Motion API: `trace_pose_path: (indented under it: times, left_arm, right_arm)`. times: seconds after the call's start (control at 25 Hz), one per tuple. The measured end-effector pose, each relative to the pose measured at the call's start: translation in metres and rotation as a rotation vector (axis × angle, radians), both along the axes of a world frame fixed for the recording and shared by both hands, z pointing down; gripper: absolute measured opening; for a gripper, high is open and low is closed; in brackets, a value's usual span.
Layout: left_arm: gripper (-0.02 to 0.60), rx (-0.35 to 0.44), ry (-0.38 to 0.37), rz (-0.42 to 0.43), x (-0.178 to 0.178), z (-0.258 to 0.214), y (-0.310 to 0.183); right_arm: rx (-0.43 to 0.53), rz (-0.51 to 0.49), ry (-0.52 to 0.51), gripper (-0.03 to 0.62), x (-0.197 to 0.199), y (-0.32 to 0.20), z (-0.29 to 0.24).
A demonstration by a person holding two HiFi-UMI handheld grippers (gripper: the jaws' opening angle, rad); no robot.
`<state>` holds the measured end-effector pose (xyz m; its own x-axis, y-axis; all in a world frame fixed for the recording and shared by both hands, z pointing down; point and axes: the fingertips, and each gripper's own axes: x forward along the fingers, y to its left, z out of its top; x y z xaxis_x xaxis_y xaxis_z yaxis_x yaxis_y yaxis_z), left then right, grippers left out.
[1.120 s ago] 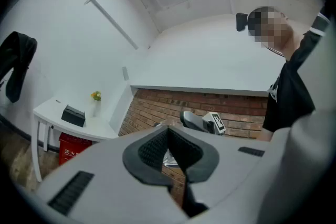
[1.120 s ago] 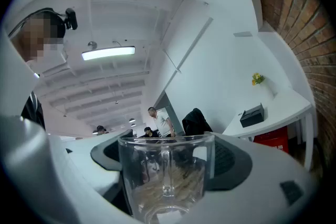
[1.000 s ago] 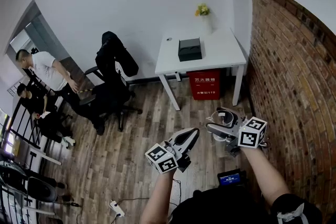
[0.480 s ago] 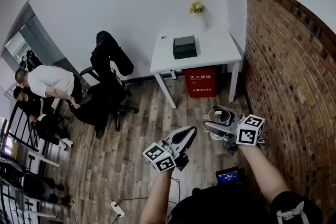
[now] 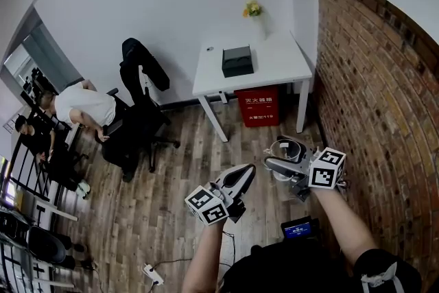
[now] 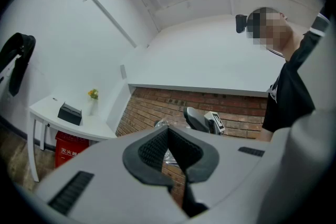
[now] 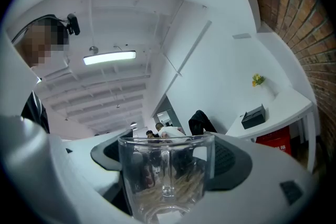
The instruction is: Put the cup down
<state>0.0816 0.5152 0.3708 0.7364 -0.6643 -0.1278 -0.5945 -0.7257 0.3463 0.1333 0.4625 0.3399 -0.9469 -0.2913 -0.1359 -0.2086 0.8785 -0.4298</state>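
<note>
A clear glass cup [image 5: 287,150] with a handle hangs above the wooden floor, and my right gripper [image 5: 277,158] is shut on it. In the right gripper view the cup [image 7: 165,178] stands upright between the two dark pads [image 7: 231,161], its handle facing the camera. My left gripper [image 5: 247,173] is held just left of the cup, shut with nothing in it. In the left gripper view its jaws [image 6: 168,138] meet, and the right gripper [image 6: 202,119] with the cup shows beyond them. A white table [image 5: 274,65] stands ahead by the brick wall.
On the table are a black box [image 5: 236,60] and a vase of flowers [image 5: 252,12]; a red box [image 5: 257,106] sits beneath it. An office chair [image 5: 140,123] draped with a dark jacket stands to the left, with people [image 5: 82,106] beyond. The brick wall [image 5: 377,106] runs along the right. A power strip [image 5: 152,274] lies on the floor.
Both grippers keep their pose, the cup still held. The head view has drifted, so the table sits slightly further left. The person in the white shirt has bent over.
</note>
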Motion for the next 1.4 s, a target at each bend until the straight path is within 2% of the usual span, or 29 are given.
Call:
trace_pose_path:
  times: [0.84,1.16,1.4]
  left_arm:
    - [0.008,-0.014,-0.012,-0.006,0.017,0.004,-0.015]
    - [0.008,-0.023,-0.031,-0.025,0.039,0.008,-0.039]
    - [0.008,-0.047,-0.027,-0.044,0.037,0.021,-0.063]
  right_arm:
    - [-0.019,0.004,-0.009,0.440,0.022,-0.016,0.006]
    - [-0.040,0.005,-0.021,0.440,0.052,-0.046,0.021]
    - [-0.072,0.001,-0.018,0.440,0.052,-0.076,0.037]
